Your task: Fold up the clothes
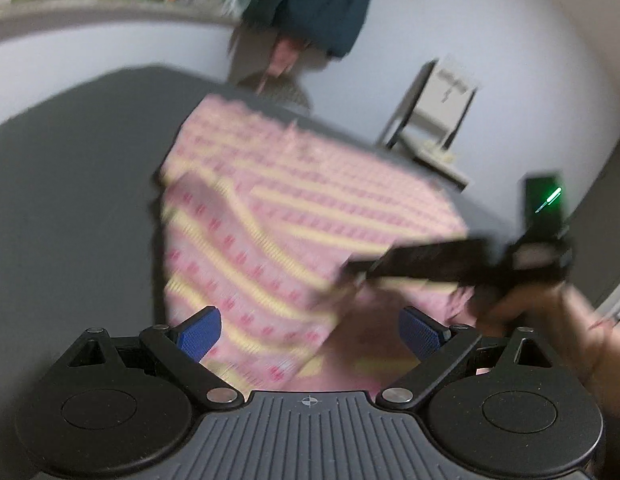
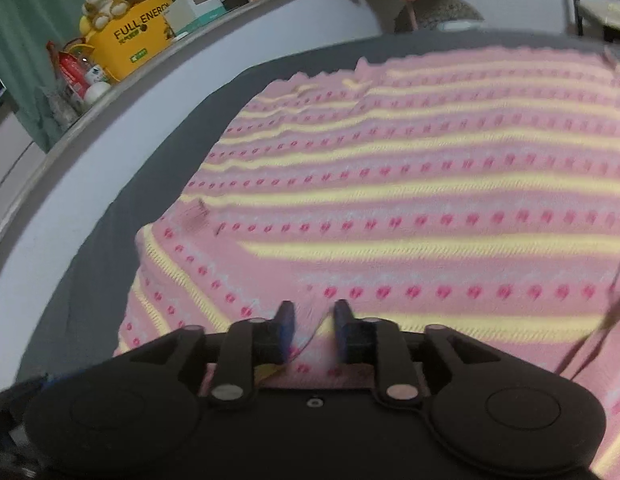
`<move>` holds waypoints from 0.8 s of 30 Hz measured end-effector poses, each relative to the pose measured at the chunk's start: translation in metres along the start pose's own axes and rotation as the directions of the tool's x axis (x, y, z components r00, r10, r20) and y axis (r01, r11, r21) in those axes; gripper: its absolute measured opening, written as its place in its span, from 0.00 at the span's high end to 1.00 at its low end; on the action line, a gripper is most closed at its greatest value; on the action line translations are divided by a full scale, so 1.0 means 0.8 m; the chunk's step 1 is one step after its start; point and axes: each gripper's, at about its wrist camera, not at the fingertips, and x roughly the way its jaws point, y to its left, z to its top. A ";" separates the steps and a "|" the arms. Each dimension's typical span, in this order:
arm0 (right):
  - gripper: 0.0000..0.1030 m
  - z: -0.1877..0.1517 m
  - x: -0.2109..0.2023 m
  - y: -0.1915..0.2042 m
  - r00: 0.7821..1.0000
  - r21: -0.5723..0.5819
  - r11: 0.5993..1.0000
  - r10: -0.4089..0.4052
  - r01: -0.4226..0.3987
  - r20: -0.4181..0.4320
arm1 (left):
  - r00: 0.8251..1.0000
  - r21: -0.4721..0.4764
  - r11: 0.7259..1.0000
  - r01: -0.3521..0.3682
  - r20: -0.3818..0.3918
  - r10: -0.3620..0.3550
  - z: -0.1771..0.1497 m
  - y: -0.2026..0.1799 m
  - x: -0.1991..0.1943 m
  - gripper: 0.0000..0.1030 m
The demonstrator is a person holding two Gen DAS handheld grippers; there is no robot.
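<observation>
A pink sweater (image 2: 410,208) with yellow stripes and rows of red hearts lies spread over the dark grey tabletop (image 1: 69,200), reaching its far edge. One sleeve is folded across the body near the left side. The left tongs (image 1: 310,334) stand wide apart above the near part of the sweater, gripping nothing. The right tongs (image 2: 314,320) are a little apart, with a ridge of the knit between the pads, not visibly pinched. A yellow box (image 2: 129,40) sits on the ledge beyond.
</observation>
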 end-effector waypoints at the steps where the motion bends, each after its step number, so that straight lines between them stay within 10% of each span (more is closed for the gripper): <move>1: 0.70 0.007 -0.003 0.005 1.000 -0.027 1.000 -0.008 0.008 0.015 | 1.000 -0.003 1.000 -0.014 -0.019 0.014 -0.003 0.002 0.005 0.07; 6: 0.66 0.048 -0.004 0.037 0.998 -0.138 0.990 0.022 -0.014 0.056 | 0.998 0.020 1.000 -0.003 -0.068 0.004 -0.009 -0.002 0.018 0.07; 16: 0.53 0.086 0.081 0.113 0.980 -0.291 0.943 0.117 -0.161 -0.163 | 0.990 0.221 0.974 -0.043 -0.125 0.072 -0.020 -0.028 0.029 0.07; 24: 0.53 0.091 0.104 0.088 0.974 -0.152 0.971 0.161 -0.185 -0.157 | 0.988 0.274 0.960 -0.049 -0.130 0.087 -0.024 -0.034 0.026 0.07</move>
